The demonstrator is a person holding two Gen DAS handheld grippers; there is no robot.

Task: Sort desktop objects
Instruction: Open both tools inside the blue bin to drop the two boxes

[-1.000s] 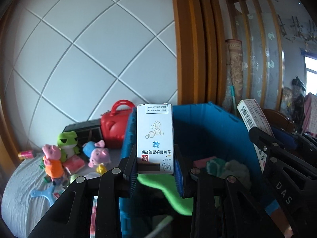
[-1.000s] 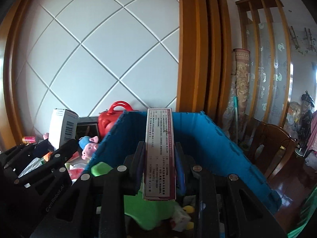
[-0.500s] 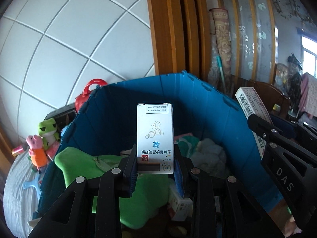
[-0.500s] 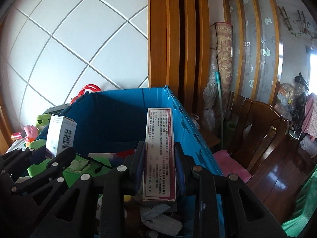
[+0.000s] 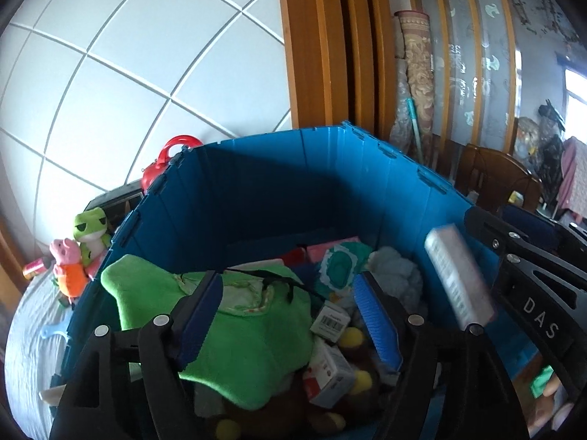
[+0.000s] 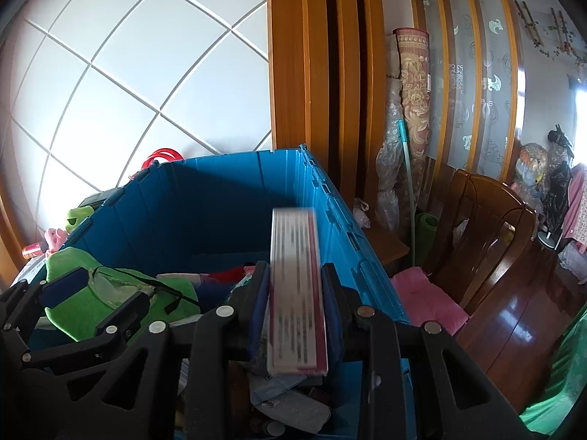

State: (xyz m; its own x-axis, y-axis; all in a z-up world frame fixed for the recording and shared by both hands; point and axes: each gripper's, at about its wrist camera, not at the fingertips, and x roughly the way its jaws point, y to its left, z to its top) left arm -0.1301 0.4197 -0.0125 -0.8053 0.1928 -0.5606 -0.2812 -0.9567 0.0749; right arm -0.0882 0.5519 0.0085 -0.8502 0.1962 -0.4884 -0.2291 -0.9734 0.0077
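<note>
Red-edged box (image 6: 297,289) between right jaws.

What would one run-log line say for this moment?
left gripper: open, empty | right gripper: shut on long box | both over blue bin

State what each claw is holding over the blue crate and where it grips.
The left claw is open and holds nothing. The right claw pinches the long red-edged box by its two narrow sides at its lower part, above the blue crate.
</note>
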